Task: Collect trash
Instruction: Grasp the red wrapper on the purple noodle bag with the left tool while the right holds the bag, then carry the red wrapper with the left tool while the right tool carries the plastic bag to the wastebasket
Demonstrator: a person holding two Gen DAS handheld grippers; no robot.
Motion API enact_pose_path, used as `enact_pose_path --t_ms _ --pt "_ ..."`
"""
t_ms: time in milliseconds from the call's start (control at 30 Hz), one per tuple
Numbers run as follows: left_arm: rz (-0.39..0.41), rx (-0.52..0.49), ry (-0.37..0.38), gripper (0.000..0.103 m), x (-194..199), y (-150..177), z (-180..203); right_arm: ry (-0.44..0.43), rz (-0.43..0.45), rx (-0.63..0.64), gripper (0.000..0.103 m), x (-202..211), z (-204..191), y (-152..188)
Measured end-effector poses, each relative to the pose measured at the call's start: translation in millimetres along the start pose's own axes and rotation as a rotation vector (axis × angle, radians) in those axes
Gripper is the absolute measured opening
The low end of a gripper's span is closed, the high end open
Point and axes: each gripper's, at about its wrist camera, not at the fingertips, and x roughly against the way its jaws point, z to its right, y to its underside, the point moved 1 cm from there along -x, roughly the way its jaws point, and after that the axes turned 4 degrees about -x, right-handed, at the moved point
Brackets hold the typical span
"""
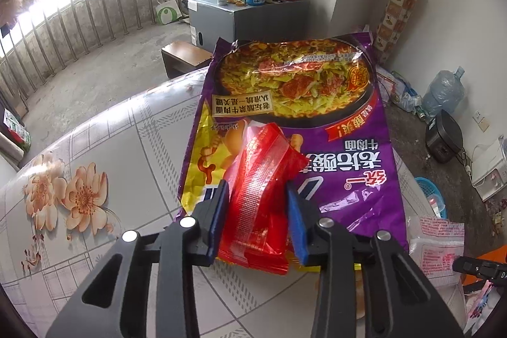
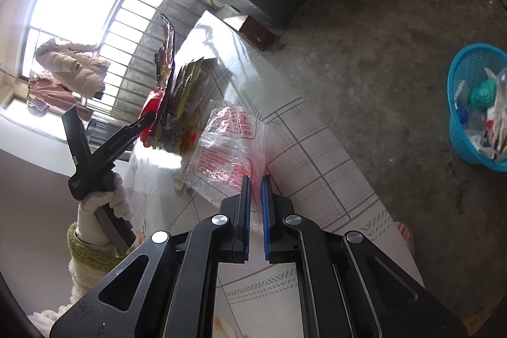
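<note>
My left gripper [image 1: 258,189] is shut on a red foil wrapper [image 1: 266,176] that fills the gap between its blue pads. Behind the wrapper a large purple noodle bag [image 1: 317,103] stands up, its lower edge at the same fingers. The right wrist view shows that gripper [image 2: 152,117] in a white-gloved hand [image 2: 104,201], holding the red wrapper [image 2: 150,106] and the upright bag [image 2: 166,59] above the table. My right gripper [image 2: 256,189] is shut, with the edge of a clear plastic bag [image 2: 228,148] with red print pinched at its tips. That bag [image 1: 437,243] lies at the table's right.
The table [image 1: 95,163] has a floral, checked cloth. A blue basket [image 2: 459,129] with trash stands on the concrete floor to the right. A wooden stool [image 1: 183,56] and a cluttered grey cabinet [image 1: 247,21] lie beyond the table. A water jug [image 1: 443,91] and black cooker [image 1: 443,138] line the wall.
</note>
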Motion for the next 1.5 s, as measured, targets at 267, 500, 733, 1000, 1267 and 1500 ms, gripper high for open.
enact_pose_path --t_ms 267,500,733,1000,1267,1500 --pt "0.074 0.028 0.02 0.031 49.0 8.2 0.9 -0.028 0.013 -0.01 0.005 11.2 -1.3 0.6" --pt "0.173 0.081 0.106 0.031 109.4 26.6 8.1 -0.054 0.025 -0.012 0.005 24.8 -1.0 11.8" --pt "0.229 0.088 0.171 0.031 155.6 38.1 28.6 -0.072 0.06 -0.039 0.005 44.9 9.9 23.6" --pt "0.233 -0.043 0.31 0.031 172.3 35.6 98.5 -0.086 0.087 -0.116 0.005 56.2 36.2 39.3" --pt "0.131 -0.248 0.444 0.032 136.4 11.1 216.5 -0.092 0.175 -0.237 0.005 85.5 88.6 37.1" --pt "0.002 -0.408 0.568 0.033 81.9 -13.6 340.1 -0.024 0.346 -0.426 0.005 135.1 174.3 28.9"
